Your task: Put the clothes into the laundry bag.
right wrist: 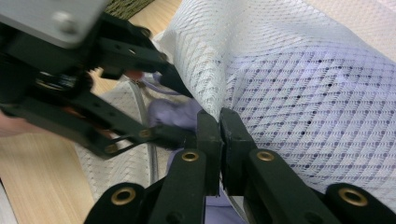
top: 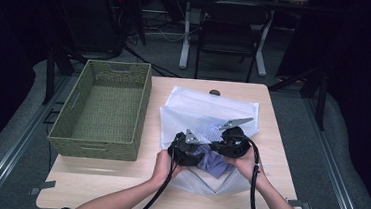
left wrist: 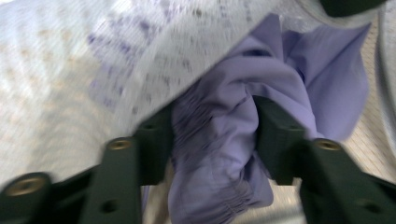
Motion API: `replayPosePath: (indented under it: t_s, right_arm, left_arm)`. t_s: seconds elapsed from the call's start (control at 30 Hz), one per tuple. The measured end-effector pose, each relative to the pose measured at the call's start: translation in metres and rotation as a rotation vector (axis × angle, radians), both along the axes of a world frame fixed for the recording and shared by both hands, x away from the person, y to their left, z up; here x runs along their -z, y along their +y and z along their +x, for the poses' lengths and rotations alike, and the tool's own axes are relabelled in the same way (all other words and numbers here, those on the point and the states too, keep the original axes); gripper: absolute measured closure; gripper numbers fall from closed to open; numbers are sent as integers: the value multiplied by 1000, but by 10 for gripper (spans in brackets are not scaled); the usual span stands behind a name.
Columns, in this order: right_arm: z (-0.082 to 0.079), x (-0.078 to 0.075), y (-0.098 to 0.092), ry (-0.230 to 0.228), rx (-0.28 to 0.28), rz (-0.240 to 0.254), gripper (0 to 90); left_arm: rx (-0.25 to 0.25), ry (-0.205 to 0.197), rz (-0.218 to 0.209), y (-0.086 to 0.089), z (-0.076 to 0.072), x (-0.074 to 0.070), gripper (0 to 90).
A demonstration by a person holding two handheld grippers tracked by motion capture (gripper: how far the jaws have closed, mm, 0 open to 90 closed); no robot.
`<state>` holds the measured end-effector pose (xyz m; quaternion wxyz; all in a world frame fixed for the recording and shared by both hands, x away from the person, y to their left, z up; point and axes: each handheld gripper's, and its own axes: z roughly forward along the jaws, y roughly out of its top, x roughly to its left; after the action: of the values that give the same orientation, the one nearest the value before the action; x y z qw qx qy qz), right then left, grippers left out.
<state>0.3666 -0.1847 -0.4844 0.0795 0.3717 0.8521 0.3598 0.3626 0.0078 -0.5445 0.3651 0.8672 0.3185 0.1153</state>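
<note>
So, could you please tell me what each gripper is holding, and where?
The right gripper pinches the white mesh bag's edge; the left gripper brackets bunched purple cloth, grip uncertain.

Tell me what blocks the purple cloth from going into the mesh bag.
Nothing visible blocks it. The right hand-held gripper pinches the mesh bag's edge, holding the mouth up, and the purple cloth between the left hand-held gripper's jaws already sits at the opening.

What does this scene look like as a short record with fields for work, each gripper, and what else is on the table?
work: purple cloth at the opening of a white mesh bag
left gripper: jaws either side of the purple cloth, bunched between them
right gripper: shut on the mesh bag's edge
other: green woven basket on the table, left of the bag
</note>
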Motion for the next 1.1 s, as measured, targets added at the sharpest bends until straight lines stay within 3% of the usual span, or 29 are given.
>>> replayPosePath:
  t_s: [0.2, 0.37, 0.43, 0.57, 0.63, 0.73, 0.77, 0.9, 1.0, 1.1]
  right_arm:
    - [-1, -2, 0, -1, 2, 3, 883]
    - [-1, -3, 0, -6, -1, 2, 883]
    - [-1, -3, 0, -6, -3, 0, 883]
    - [-1, -3, 2, -9, -8, -1, 883]
    - [-2, -3, 3, -7, -8, -1, 883]
    - [-2, -3, 3, -5, -11, -2, 883]
    - [-1, -2, 3, -1, -11, 0, 883]
    - [-2, -3, 4, -5, -13, 0, 884]
    - [-3, -4, 4, -4, -10, 7, 884]
    - [-3, -9, 4, -12, -10, 34, 884]
  left_arm:
    - [46, 0, 23, 12, -13, -14, 391]
    - [37, -22, 43, 27, -22, -18, 367]
    - [26, -10, 52, 35, -24, -16, 368]
    - [20, 28, 58, 37, -24, -6, 426]
    - [28, 31, 50, 34, -24, -1, 538]
    - [38, 39, 51, 27, -21, 6, 580]
    - [41, 40, 55, 24, -20, 8, 659]
    - [21, 7, 61, 12, -13, 14, 819]
    - [13, -11, 41, 7, -11, 12, 841]
    - [-12, -43, -6, 1, -7, 5, 846]
